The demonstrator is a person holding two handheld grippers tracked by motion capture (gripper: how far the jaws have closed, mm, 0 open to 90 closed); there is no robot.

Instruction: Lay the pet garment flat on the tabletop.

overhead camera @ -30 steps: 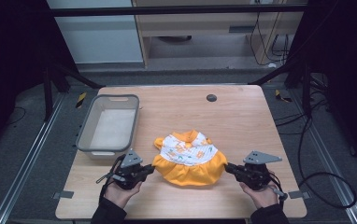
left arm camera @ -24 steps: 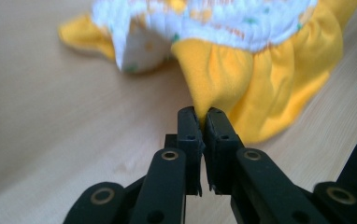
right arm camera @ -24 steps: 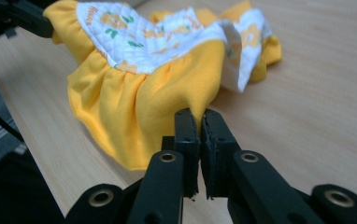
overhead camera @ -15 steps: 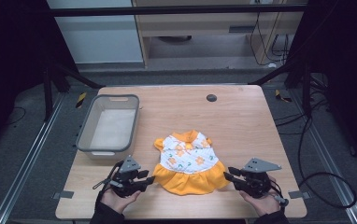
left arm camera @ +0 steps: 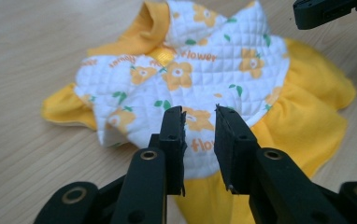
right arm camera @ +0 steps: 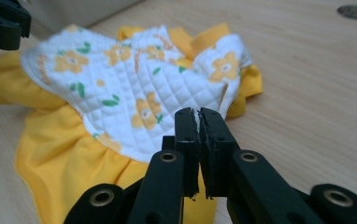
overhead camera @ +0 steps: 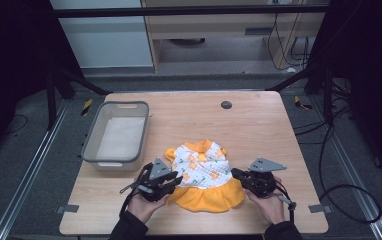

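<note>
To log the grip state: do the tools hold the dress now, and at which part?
Nothing is held. The left tool and right tool are both off the dress.

Item: I see a small dress (overhead camera: pixel 202 177), white quilted top with orange flowers, yellow skirt.
Pose: lying flat, skirt hem toward me.
Place: near front edge of tabletop (overhead camera: pixel 259 130).

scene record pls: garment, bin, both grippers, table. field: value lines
garment: small dress, white quilted flower-print top, orange skirt, lying flat on the table
bin: grey plastic tub, left of the dress, apart from it
left gripper: at the dress's left edge, jaws slightly apart and just been closing, nothing between them
right gripper: at the dress's right edge, jaws shut, nothing between them
table: wooden top, dark round disc near the far edge
</note>
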